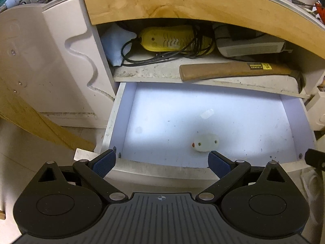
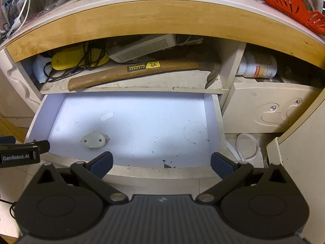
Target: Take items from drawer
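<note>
The white drawer [image 1: 126,101] is pulled open below a shelf; it also shows in the right wrist view [image 2: 212,118]. Inside lies a small white oval fitting [image 1: 205,142] with two screw holes and a red tip, seen too in the right wrist view [image 2: 93,140]. A small clear tape-like scrap [image 1: 207,113] lies further back, seen too in the right wrist view [image 2: 107,116]. My left gripper [image 1: 161,163] is open and empty over the drawer's front edge. My right gripper [image 2: 161,162] is open and empty, right of the fitting.
The shelf above holds a wooden-handled hammer [image 1: 233,71], a yellow device with black cord [image 1: 174,38], a grey box [image 1: 249,46] and a white bag [image 1: 115,44]. A bottle [image 2: 260,66] lies in the right compartment. A closed drawer [image 2: 270,109] and white cable [image 2: 247,148] are at right.
</note>
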Demonstrator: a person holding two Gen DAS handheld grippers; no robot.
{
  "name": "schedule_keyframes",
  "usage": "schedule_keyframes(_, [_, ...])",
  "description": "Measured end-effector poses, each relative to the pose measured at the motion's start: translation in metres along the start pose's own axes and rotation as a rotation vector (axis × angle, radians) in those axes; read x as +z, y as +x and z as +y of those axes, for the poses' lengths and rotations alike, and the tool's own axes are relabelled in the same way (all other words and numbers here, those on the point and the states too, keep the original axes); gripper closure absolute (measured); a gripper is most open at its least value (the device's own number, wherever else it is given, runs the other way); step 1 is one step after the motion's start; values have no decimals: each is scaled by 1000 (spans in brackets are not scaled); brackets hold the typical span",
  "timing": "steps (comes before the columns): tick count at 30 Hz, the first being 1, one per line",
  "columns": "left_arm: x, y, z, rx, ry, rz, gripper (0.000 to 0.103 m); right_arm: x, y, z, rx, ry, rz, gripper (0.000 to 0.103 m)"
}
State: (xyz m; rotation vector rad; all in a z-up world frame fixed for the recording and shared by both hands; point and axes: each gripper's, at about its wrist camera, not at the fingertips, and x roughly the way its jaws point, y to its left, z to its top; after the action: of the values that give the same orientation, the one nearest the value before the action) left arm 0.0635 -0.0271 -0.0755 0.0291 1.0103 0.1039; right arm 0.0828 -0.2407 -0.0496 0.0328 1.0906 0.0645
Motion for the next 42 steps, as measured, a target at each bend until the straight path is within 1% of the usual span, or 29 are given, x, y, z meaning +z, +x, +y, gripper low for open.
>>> schedule_keyframes(11, [0,-2,-10,2,57,-27,3,-1,2,-1,-4,4,0,0])
schedule_keyframes(25, [1,0,-11,6,68,-35,3,-1,4,-1,-8,8,0,0])
schedule_keyframes(31, [6,0,-14,12,107,-38,3,-2,6,-1,-5,5,6,0])
schedule_keyframes(36, [14,2,-14,-1,134,-19,3,-2,5,0,-4,1,9,0])
schedule_keyframes(38, [19,3,-11,-25,133,2,3,-2,5,0,-2,-4,9,0])
schedule_keyframes(42, [28,6,-10,-48,138,44,3,-2,5,1,0,-13,8,0])
